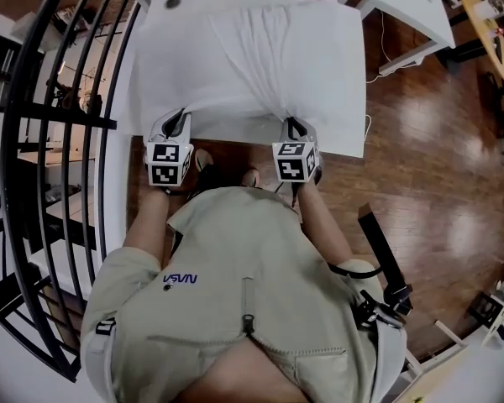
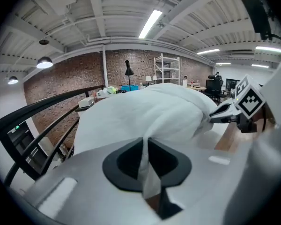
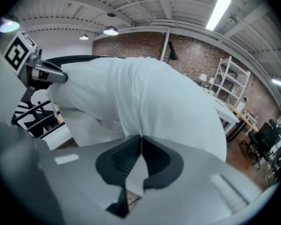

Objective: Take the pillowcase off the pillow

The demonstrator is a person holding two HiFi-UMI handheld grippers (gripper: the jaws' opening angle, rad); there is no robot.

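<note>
Stuffed white pillowcase (image 1: 260, 57), not yet pulled off, lies on the table (image 1: 161, 19). Left tongs (image 1: 178, 117) at seven o'clock and right tongs (image 1: 292, 125) at five pinch its hem.

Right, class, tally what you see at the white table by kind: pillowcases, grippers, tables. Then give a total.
Pillowcases: 1, the white pillowcase, filled out
Grippers: 2, the left gripper and the right gripper, each shut on the pillowcase's near edge
Tables: 1, the white table under it
Total: 4
</note>
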